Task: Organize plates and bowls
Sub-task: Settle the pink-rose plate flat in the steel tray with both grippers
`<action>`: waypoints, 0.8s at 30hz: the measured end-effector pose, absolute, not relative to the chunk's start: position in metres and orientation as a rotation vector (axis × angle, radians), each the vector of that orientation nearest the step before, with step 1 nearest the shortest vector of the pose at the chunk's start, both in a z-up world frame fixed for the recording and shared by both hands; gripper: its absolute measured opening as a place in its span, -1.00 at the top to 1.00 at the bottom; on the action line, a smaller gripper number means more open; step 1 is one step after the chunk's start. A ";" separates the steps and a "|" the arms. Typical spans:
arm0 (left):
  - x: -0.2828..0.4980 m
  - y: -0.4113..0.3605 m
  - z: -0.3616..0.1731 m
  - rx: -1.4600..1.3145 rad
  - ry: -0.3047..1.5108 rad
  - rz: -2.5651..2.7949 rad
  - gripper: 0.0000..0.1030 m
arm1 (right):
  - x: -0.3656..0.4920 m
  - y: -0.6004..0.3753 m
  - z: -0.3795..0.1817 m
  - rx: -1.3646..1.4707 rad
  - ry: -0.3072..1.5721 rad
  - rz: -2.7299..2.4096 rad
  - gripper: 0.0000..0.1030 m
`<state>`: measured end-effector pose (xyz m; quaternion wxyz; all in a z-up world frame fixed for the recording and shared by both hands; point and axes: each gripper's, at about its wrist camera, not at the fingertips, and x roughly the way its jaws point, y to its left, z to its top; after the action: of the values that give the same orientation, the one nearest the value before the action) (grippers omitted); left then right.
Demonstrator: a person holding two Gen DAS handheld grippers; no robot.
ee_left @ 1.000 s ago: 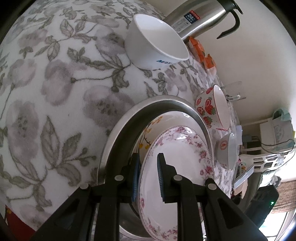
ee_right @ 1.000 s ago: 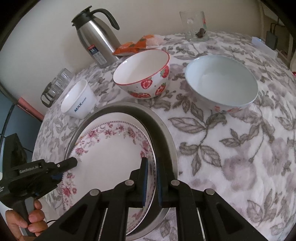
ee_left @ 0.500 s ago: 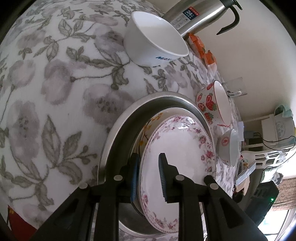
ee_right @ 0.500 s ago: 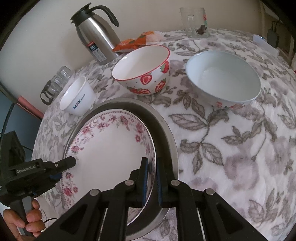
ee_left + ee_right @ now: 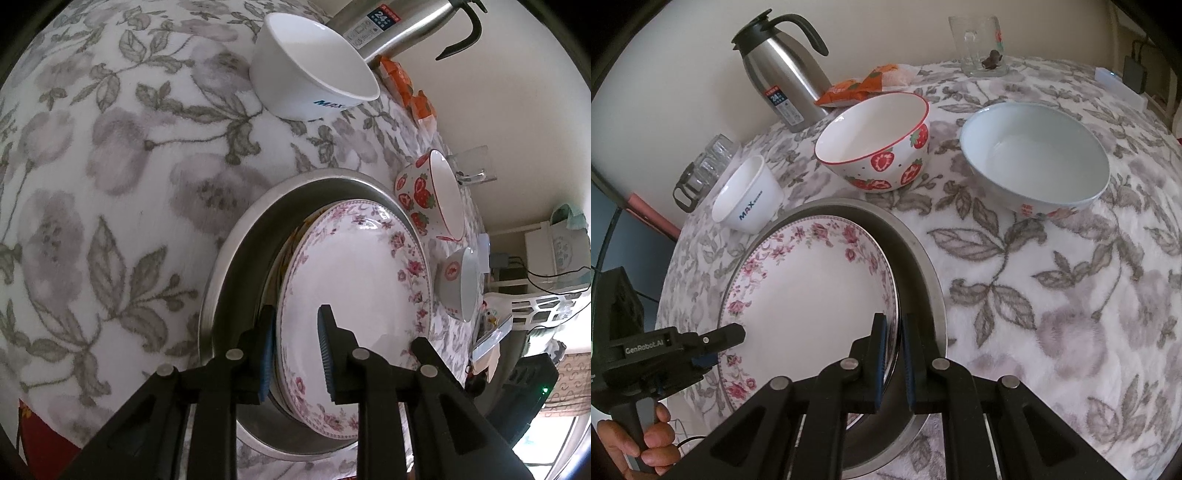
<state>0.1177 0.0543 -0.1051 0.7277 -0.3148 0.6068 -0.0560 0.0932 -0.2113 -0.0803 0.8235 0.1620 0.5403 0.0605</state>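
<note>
A pink-flowered plate (image 5: 354, 291) (image 5: 812, 306) lies inside a steel pan (image 5: 236, 266) (image 5: 923, 273), on top of a yellow-flowered plate (image 5: 291, 243) that barely shows. My left gripper (image 5: 295, 343) straddles the flowered plate's near rim, its jaws slightly apart; it also shows in the right wrist view (image 5: 713, 347). My right gripper (image 5: 894, 350) straddles the plate's opposite rim, jaws a little apart. A strawberry bowl (image 5: 875, 144), a pale blue bowl (image 5: 1034, 158) and a small white bowl (image 5: 746, 199) stand on the floral tablecloth.
A steel thermos (image 5: 783, 74) stands at the back by the wall, with orange snack packets (image 5: 864, 85) and a glass (image 5: 979, 44) beside it. A rack of glasses (image 5: 701, 170) sits at the table's left edge. Chargers (image 5: 1134, 74) lie far right.
The flowered plate has gone down to lie flatter in the pan, covering the yellow plate. Both grippers' jaws have opened slightly around its rim.
</note>
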 end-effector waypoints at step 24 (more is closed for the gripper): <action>0.115 0.052 -0.100 -0.654 1.379 -0.126 0.48 | 0.095 -0.203 -0.083 0.305 1.169 0.137 0.76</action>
<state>0.1145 0.0521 -0.0997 0.7209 -0.2959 0.6241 -0.0570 0.0946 -0.2034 -0.0831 0.8207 0.1431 0.5493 0.0645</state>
